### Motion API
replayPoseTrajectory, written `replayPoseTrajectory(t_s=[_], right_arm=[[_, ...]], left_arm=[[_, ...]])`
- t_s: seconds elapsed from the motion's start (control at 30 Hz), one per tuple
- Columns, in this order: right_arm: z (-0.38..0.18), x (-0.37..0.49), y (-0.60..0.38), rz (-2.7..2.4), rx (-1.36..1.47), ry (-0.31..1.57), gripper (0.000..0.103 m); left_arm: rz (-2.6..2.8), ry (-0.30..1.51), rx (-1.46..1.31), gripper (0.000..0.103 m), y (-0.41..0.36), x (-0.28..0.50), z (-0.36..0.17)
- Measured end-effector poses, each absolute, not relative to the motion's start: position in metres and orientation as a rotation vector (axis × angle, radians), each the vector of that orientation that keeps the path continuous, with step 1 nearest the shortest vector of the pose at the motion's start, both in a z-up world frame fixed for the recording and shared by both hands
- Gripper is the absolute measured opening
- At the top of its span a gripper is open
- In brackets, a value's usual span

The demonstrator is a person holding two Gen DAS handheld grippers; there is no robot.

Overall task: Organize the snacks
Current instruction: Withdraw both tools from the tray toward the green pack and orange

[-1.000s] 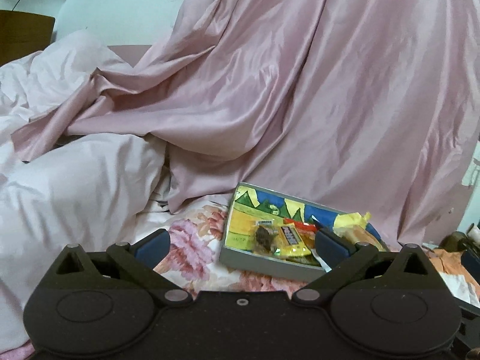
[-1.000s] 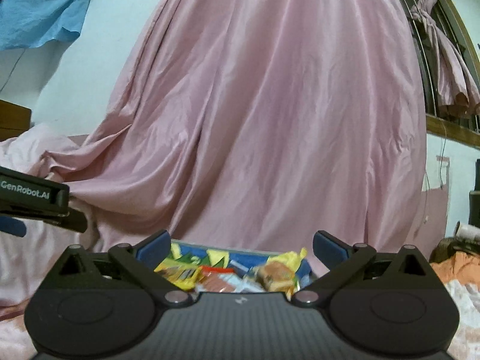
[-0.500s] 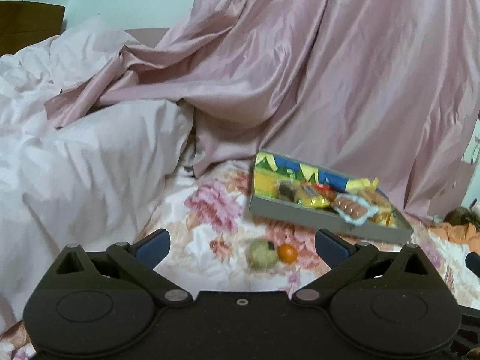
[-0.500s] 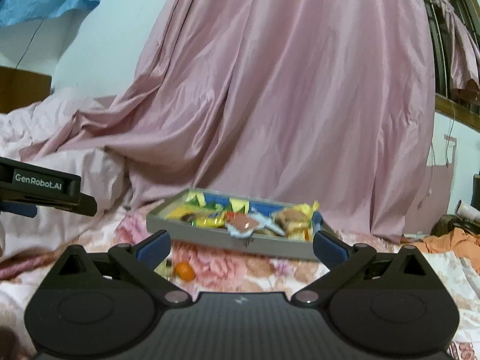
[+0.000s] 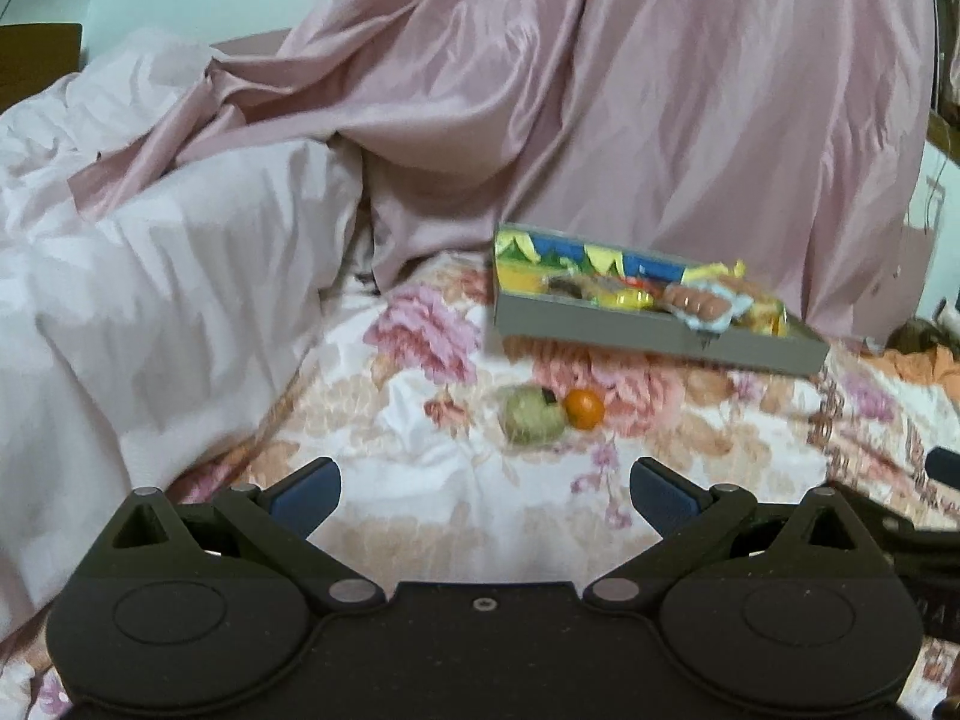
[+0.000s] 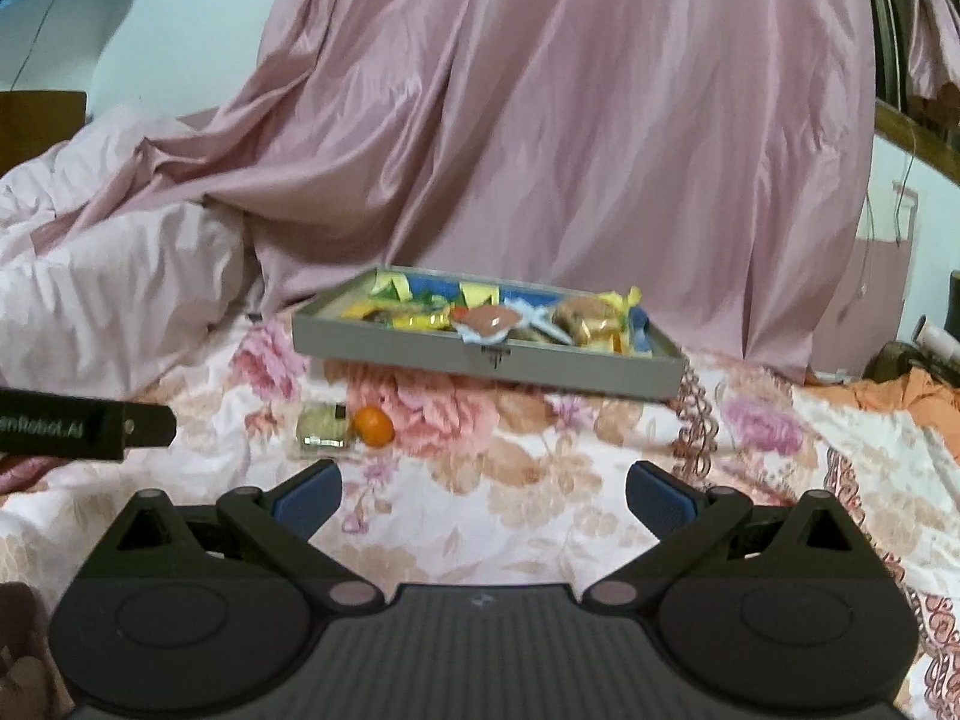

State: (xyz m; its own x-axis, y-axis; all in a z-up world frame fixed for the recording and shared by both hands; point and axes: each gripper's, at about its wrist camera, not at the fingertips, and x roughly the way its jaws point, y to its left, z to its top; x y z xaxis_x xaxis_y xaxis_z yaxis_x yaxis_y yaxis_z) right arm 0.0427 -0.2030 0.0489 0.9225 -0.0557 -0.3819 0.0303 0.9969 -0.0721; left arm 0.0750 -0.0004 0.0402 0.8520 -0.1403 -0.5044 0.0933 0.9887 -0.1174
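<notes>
A grey box (image 5: 660,333) (image 6: 480,360) with a colourful lining lies on the floral bedsheet and holds several wrapped snacks (image 5: 696,300) (image 6: 486,319). In front of it on the sheet lie a greenish wrapped snack (image 5: 531,417) (image 6: 321,425) and a small orange fruit (image 5: 584,408) (image 6: 374,425), side by side. My left gripper (image 5: 485,495) is open and empty, well short of those two items. My right gripper (image 6: 483,495) is also open and empty, with the box ahead and the loose items ahead to its left. The left gripper's body (image 6: 78,426) shows at the left edge of the right wrist view.
A pink satin curtain (image 5: 600,90) hangs behind the box. A bunched pale pink duvet (image 5: 150,300) fills the left side. Orange cloth (image 6: 900,396) and clutter lie at the far right. Floral sheet (image 6: 540,480) spreads between the grippers and the box.
Both grippers have pulled back and away from the box. The box now looks smaller and farther, and the greenish snack and orange fruit on the sheet have come into view.
</notes>
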Motion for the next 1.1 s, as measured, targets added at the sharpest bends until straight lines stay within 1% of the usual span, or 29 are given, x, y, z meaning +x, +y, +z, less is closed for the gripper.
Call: replayPoseTrajectory(t_s=[0.27,0.77,1.1], right_arm=[[0.034,0.055,-0.201,-0.031,-0.070,0.464,0.103],[0.019,0.074,-0.207,-0.043,-0.056,0.535,0.103],[0.023,0.096,-0.198,-0.003,-0.217,0.474,0.103]], left_arm=[[-0.122,0.628,-0.113,0.102,0.007,0.090,0.019],[-0.163,0.689,-0.097,0.102,-0.007,0.127,-0.009],[-0.213,0.697,-0.052,0.102,-0.004,0.161,-0.016]])
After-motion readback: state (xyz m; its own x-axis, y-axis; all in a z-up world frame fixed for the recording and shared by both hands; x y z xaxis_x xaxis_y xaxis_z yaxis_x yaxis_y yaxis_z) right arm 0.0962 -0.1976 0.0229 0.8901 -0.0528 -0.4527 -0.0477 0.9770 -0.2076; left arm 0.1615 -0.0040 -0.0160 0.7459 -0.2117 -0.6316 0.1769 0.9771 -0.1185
